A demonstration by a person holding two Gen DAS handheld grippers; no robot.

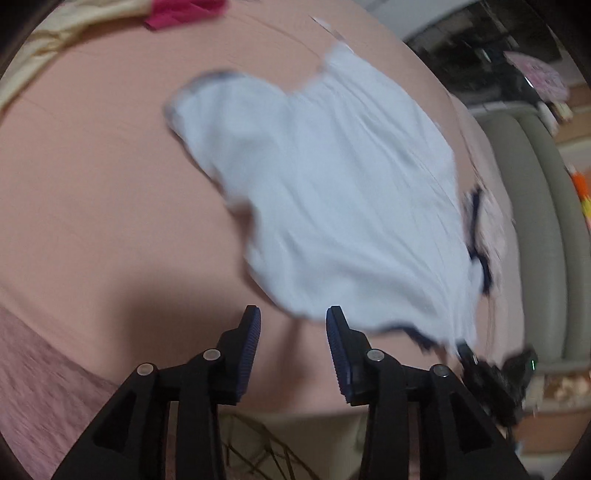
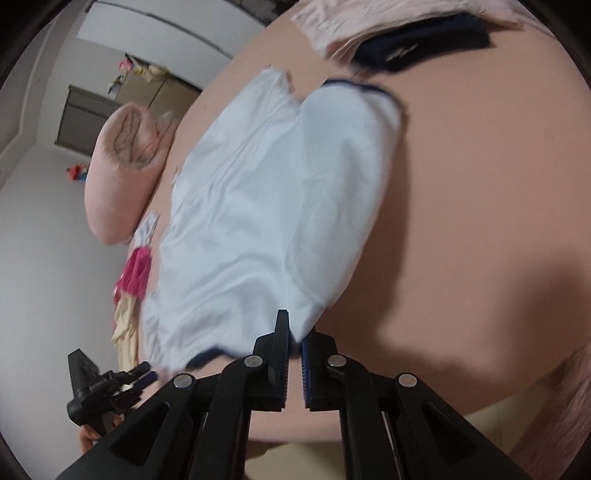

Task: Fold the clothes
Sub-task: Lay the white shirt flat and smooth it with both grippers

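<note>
- Laying the white shirt flat on the pink bed sheet is, as I judge it, the step in hand; the shirt lies spread across the middle of the bed, its dark-trimmed hem nearest me and a sleeve out to one side.
- My right gripper has its jaws nearly closed, and the near edge of the shirt runs right into the narrow gap between them; the blur keeps me from saying whether the pads press the cloth.
- My left gripper stands partly open with nothing between its jaws, the hem lying just beyond its tips.
- To do this well I would let the right corner go only once the hem sits straight, then smooth the wrinkles along the body before making any fold, keeping the sleeve flat rather than bunched.
- Counting: one white shirt, two grippers, and one hand visible at the lower left in the right wrist view.
- Further out: one dark navy garment beside a pale pink cloth at the far side, one magenta garment touching a cream one, and one pink pillow at the bed's edge.
</note>
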